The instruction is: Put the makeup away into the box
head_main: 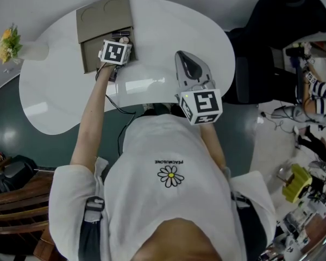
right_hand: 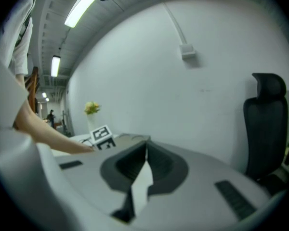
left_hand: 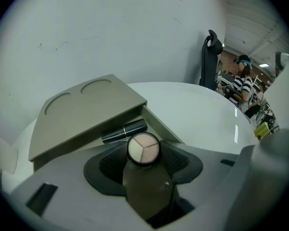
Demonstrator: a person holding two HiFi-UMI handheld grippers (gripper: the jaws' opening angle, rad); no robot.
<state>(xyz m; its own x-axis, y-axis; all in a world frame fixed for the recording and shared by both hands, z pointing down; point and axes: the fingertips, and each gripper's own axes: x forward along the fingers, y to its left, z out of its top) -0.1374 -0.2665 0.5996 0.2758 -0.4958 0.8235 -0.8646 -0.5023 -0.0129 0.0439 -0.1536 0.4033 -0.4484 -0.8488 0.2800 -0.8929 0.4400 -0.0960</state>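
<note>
While your left gripper (left_hand: 143, 152) is clenching the round three-shade compact (left_hand: 143, 147) over the open taupe box (left_hand: 86, 112), your right gripper (right_hand: 145, 152), farther away, is hanging closed, empty.

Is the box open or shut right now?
Open: the lid is lifted, and a black tube lies uncovered inside the box.

Head view: from overhead, steeply down past torso (head_main: 171, 200) onto table (head_main: 168, 26); box (head_main: 103, 18) at upper left. Left gripper view: close, tilted down into box, wall (left_hand: 111, 32) behind. Right gripper view: near level, farther back; box and flowers (head_main: 5, 42) at centre left, shared with head view.
</note>
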